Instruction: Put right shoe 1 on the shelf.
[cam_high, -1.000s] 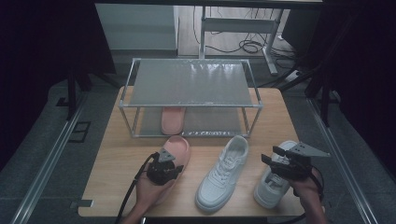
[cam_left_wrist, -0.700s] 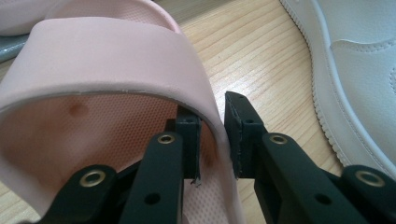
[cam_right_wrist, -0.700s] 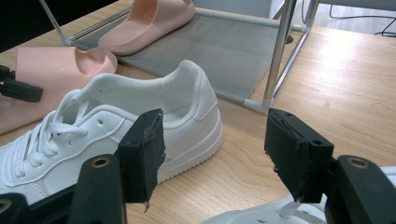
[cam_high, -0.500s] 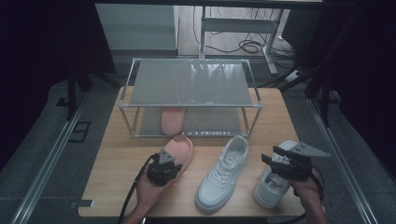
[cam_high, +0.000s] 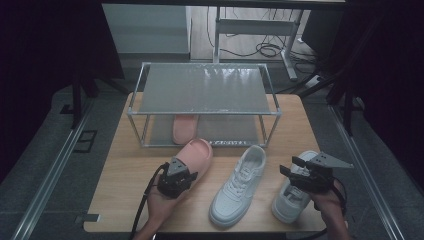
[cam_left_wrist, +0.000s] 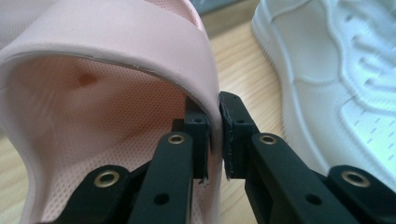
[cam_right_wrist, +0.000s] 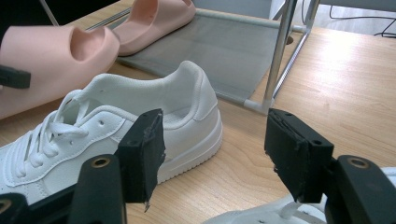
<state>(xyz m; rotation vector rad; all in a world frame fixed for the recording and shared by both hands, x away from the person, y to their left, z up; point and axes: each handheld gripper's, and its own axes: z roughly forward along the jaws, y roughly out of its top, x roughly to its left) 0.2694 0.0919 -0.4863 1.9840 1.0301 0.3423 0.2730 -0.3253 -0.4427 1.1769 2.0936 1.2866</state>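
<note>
**One slipper shelved, three shoes to go**

On the wooden table (cam_high: 125, 165), one pink slipper (cam_high: 183, 128) sits on the rack (cam_high: 205, 112). The left gripper (cam_left_wrist: 215, 135), just closing, pinches the second slipper (cam_high: 197, 152); the right gripper (cam_right_wrist: 212, 149) gapes above two white sneakers (cam_high: 239, 185).

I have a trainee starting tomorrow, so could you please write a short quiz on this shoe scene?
1. True or false: the left gripper is clamped on the edge of the pink slipper.
2. Where does the other pink slipper lie? A on the rack's top shelf, B on its bottom shelf, C on the floor.
3. How many white sneakers are on the table?

Key: 1 true; 2 B; 3 two, one in the middle and one under the open right gripper.
</note>
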